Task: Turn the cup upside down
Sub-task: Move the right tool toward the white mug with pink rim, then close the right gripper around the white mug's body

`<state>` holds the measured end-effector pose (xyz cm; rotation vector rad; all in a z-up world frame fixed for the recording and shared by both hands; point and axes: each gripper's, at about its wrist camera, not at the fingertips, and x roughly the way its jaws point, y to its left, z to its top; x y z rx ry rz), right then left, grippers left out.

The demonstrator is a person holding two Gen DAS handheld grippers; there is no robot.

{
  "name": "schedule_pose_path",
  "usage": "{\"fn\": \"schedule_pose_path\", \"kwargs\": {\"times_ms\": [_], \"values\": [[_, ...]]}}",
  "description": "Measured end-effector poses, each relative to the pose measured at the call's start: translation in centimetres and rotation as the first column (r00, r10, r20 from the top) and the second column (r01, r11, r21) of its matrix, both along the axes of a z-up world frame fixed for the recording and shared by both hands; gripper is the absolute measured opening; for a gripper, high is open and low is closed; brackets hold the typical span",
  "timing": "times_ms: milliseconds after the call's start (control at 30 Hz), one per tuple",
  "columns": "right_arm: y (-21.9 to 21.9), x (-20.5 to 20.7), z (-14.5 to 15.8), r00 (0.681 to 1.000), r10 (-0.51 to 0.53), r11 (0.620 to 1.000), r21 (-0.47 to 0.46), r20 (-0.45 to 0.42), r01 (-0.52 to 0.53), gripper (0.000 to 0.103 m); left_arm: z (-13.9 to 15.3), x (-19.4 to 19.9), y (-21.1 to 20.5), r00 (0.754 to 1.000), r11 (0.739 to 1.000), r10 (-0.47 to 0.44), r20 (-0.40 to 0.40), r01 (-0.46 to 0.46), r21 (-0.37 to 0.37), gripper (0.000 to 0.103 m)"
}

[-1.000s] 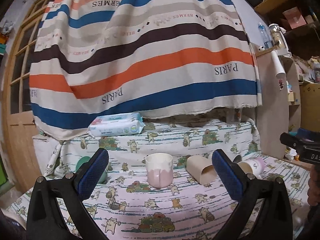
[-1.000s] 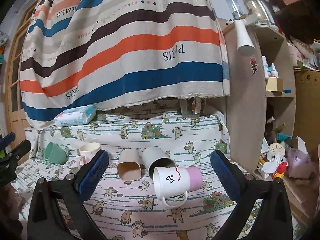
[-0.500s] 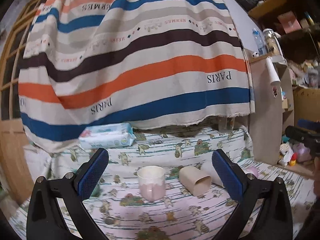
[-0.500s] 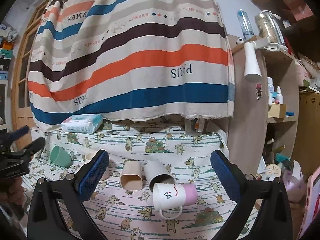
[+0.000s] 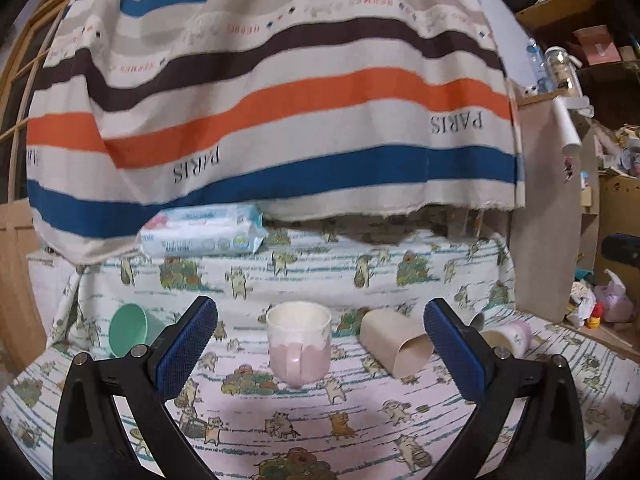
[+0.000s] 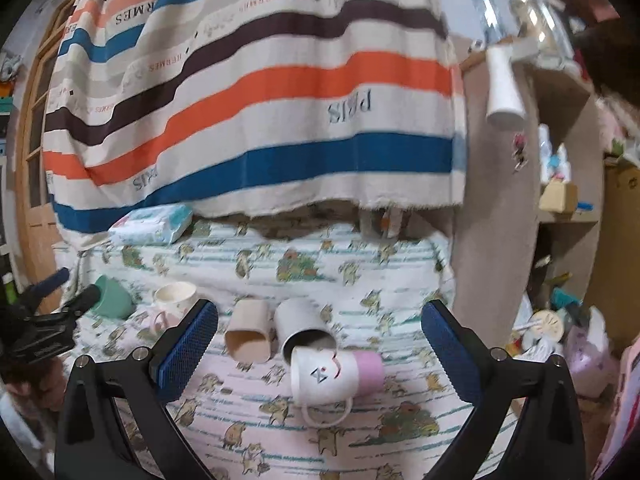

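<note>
The left claw [image 5: 318, 334] is hovering with its blue pads spread apart, holding nothing — the upright pink-and-white ceramic mug [image 5: 299, 347] is standing between them on the cartoon-printed cloth over the bench [image 5: 320, 420]. The right claw [image 6: 319, 334] is likewise gaping wide, empty — facing a white-and-pink face-printed mug [image 6: 334, 374] lying sideways.

Upright pink mug [image 5: 299, 346] stands between the spread fingers [image 5: 185, 346].

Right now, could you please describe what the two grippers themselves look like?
Both match: the left gripper and right gripper have black angular arms with silver screws, ending in flat fingers faced with blue, finely textured pads. No cables or sleeves show.
</note>
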<state>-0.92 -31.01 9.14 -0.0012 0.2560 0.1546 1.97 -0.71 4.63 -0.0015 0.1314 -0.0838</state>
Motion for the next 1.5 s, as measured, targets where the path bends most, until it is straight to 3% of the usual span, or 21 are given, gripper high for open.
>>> {"fn": "schedule_pose_path", "kwargs": {"times_ms": [167, 300, 367, 467, 533, 633, 800, 1000, 1133, 1200, 1367, 1500], "values": [[-0.5, 1.9, -0.4, 0.997, 0.038, 0.999, -0.019, -0.074, -0.039, 0.103, -1.7, 2.0, 0.3, 0.996, 0.999, 0.022, -0.082, -0.024, -0.023, 0.103], [-2.4, 4.5, -1.1, 0.987, -0.027, 0.999, 0.029, -0.161, 0.032, 0.102, -2.1, 2.1, 0.8, 0.994, 0.998, 0.04, -0.099, -0.044, -0.037, 0.103], [-3.5, 6.7, -2.1, 0.96, -0.084, 0.993, 0.056, -0.267, 0.102, 0.102, -2.2, 2.1, 0.9, 0.993, 0.997, 0.049, -0.105, -0.054, -0.047, 0.103], [-4.7, 10.1, -4.6, 0.863, -0.207, 0.962, 0.065, -0.46, 0.265, 0.102, -2.3, 2.1, 0.8, 0.991, 0.996, 0.077, -0.107, -0.082, -0.04, 0.103], [-4.8, 11.0, -5.5, 0.831, -0.207, 0.947, 0.109, -0.516, 0.303, 0.102, -2.4, 2.0, 0.6, 0.991, 0.996, 0.081, -0.105, -0.084, -0.029, 0.103], [-4.5, 12.4, -6.7, 0.809, -0.137, 0.918, 0.233, -0.572, 0.32, 0.102, -2.6, 1.8, 0.1, 0.991, 0.996, 0.093, -0.094, -0.093, 0.002, 0.103], [-4.1, 14.8, -9.3, 0.746, -0.07, 0.826, 0.381, -0.662, 0.415, 0.097, -2.8, 1.6, -0.8, 0.992, 0.993, 0.106, -0.074, -0.102, 0.058, 0.103], [-3.1, 16.1, -10.0, 0.722, -0.07, 0.727, 0.46, -0.688, 0.509, 0.09, -3.2, 1.9, -0.8, 0.99, 0.993, 0.107, -0.092, -0.102, 0.056, 0.103], [-4.2, 15.2, -11.1, 0.685, -0.073, 0.55, 0.544, -0.725, 0.634, 0.087, -3.2, 1.9, -0.5, 0.989, 0.992, 0.119, -0.093, -0.115, 0.045, 0.103], [-4.7, 15.4, -11.7, 0.658, -0.078, 0.488, 0.547, -0.749, 0.68, 0.087, -3.1, 1.7, -0.4, 0.988, 0.992, 0.126, -0.086, -0.123, 0.036, 0.103], [-4.6, 17.2, -13.7, 0.618, 0.029, 0.444, 0.564, -0.785, 0.696, 0.081, -2.8, 1.7, -0.1, 0.989, 0.993, 0.117, -0.09, -0.117, 0.013, 0.103], [-4.4, 17.9, -15.0, 0.619, 0.057, 0.401, 0.586, -0.783, 0.704, 0.082, -2.9, 1.7, -0.2, 0.989, 0.993, 0.115, -0.093, -0.114, 0.016, 0.103]]}}
